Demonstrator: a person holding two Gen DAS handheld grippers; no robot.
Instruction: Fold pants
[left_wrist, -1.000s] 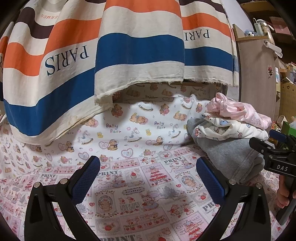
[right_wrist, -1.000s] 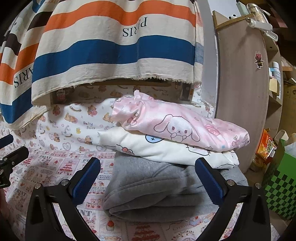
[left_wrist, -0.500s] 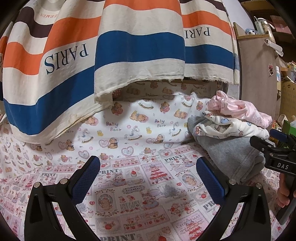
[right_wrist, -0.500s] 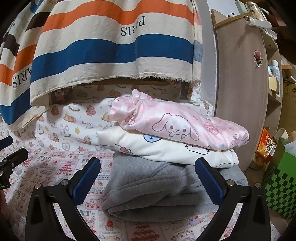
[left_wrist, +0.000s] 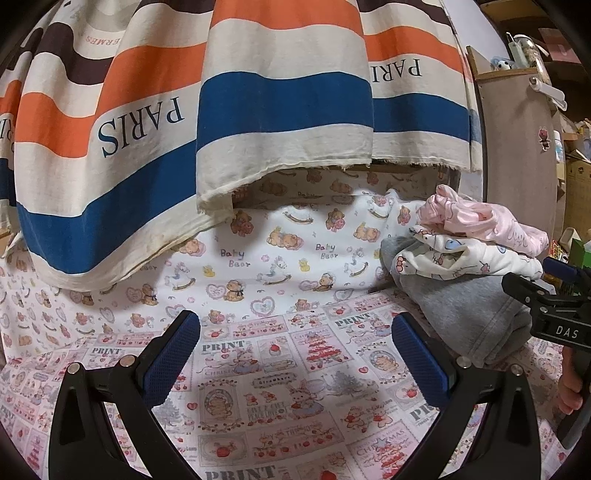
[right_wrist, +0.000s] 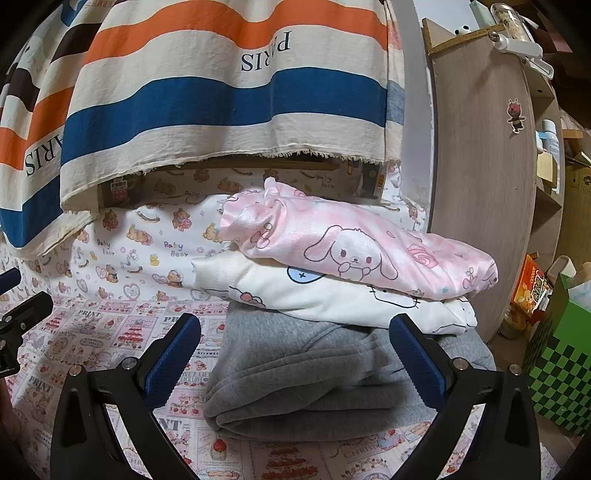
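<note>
A stack of folded pants lies on the patterned bedsheet (left_wrist: 280, 391): grey sweatpants (right_wrist: 306, 384) at the bottom, white cartoon-print pants (right_wrist: 332, 295) in the middle, pink bunny-print pants (right_wrist: 354, 251) on top. In the left wrist view the stack (left_wrist: 469, 266) is at the right. My right gripper (right_wrist: 295, 354) is open and empty, just in front of the grey pants. My left gripper (left_wrist: 295, 358) is open and empty over bare sheet, left of the stack. The right gripper's body (left_wrist: 554, 314) shows at the left view's right edge.
A striped "PARIS" cloth (left_wrist: 221, 110) hangs over the back of the bed. A wooden cabinet (right_wrist: 480, 184) stands to the right. A green checkered box (right_wrist: 561, 369) and snack packets (right_wrist: 532, 291) sit on the floor at the right.
Both grippers stay open and have shifted only slightly; the stack of pants sits a little lower in the views. Nothing was grasped or released.
</note>
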